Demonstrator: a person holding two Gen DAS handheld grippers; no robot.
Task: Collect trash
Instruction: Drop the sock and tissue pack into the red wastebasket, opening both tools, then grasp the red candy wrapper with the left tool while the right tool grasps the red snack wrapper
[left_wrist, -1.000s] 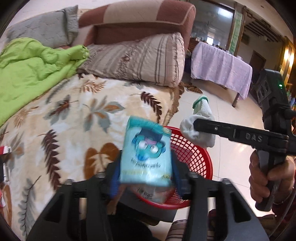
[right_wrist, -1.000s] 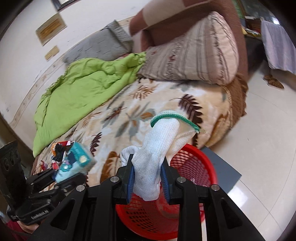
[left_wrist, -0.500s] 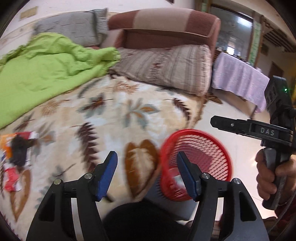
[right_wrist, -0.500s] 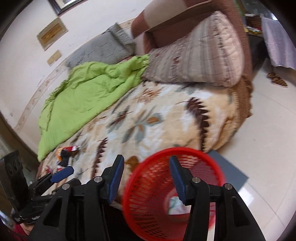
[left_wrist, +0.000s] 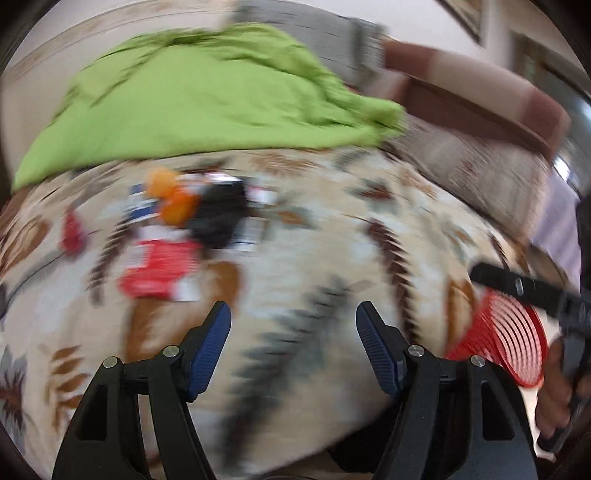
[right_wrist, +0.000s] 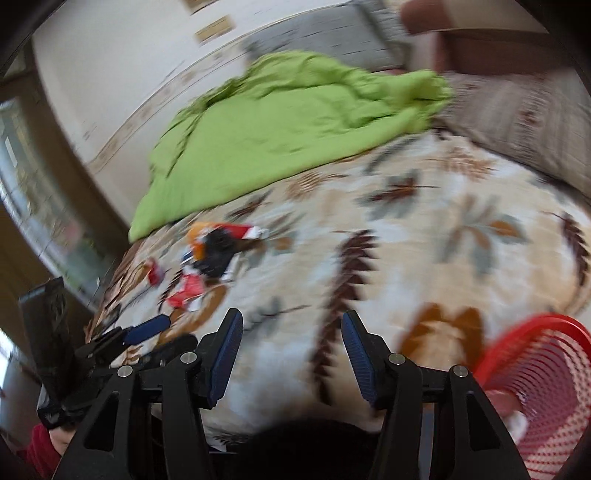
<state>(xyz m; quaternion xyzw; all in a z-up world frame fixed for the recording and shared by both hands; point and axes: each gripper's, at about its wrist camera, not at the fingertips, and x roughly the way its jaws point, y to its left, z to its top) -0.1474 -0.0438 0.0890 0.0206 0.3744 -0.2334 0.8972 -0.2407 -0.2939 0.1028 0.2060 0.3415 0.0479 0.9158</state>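
Red basket (right_wrist: 546, 373), one; blurred wrappers (left_wrist: 162, 258), perhaps five.

A heap of litter (left_wrist: 184, 229) lies on the leaf-patterned bedspread (left_wrist: 332, 236), below the edge of the green quilt (left_wrist: 207, 99); in it, a red-and-white wrapper (left_wrist: 159, 269) lies nearest, an orange wrapper (left_wrist: 173, 195) lies behind it, and a black crumpled piece (left_wrist: 221, 214) lies just beside that, all blurred; a small red scrap (left_wrist: 72, 230) lies apart to the left of the heap; the red mesh basket (left_wrist: 513, 347) stands past the bed's edge at the right, well apart from the heap, with something pale showing low inside it in the right wrist view (right_wrist: 517, 421).
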